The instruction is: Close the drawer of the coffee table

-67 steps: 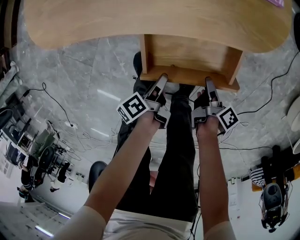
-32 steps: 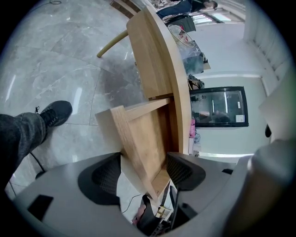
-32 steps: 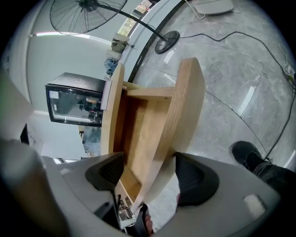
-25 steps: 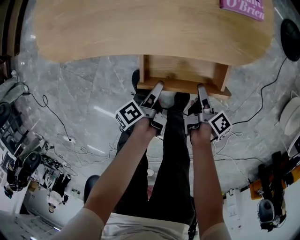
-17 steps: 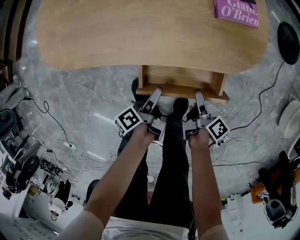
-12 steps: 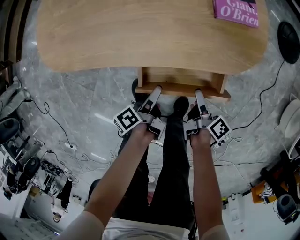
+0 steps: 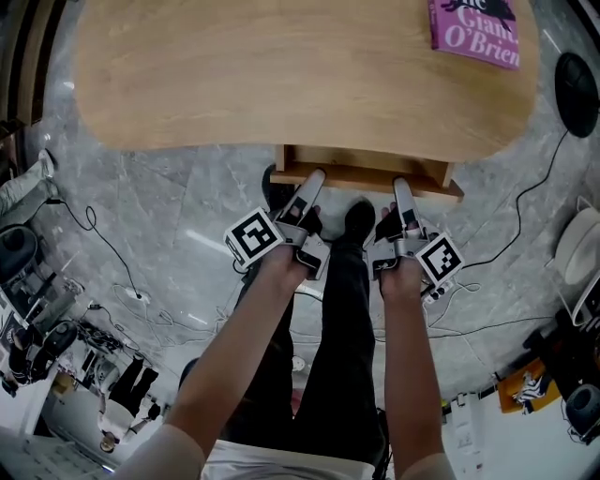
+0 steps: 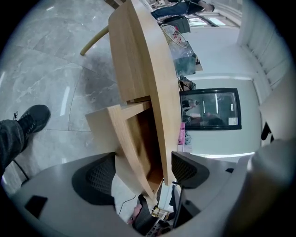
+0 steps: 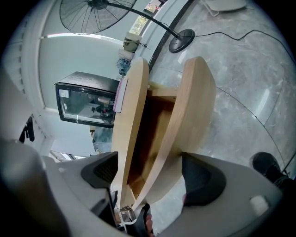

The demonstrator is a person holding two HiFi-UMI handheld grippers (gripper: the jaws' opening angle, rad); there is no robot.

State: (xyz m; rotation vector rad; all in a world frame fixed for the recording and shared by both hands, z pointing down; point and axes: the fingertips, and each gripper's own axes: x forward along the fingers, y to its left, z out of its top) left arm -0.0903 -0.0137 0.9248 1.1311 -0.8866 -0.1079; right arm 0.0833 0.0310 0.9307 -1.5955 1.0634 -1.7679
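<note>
The coffee table's pale wooden top point(image 7: 281, 75) fills the upper head view. Its drawer point(image 7: 366, 172) sticks out only a little under the near edge. My left gripper point(image 7: 314, 178) is at the left part of the drawer front, my right gripper point(image 7: 401, 186) at the right part. In the left gripper view, the drawer front point(image 8: 127, 139) runs between the wide jaws of the left gripper point(image 8: 138, 173). The right gripper point(image 9: 150, 173) likewise straddles the drawer front point(image 9: 185, 120). Both pairs of jaws have just been opening and stand open around the panel.
A pink book point(image 7: 476, 28) lies on the table's far right. A black fan base point(image 7: 574, 80) and a white object point(image 7: 577, 234) stand on the marble floor at right. Cables point(image 7: 112, 262) trail at left. The person's legs and shoe point(image 7: 356, 220) are below the drawer.
The drawer has slid far in under the table top. Both grippers moved forward with its front. The pink book has come into view.
</note>
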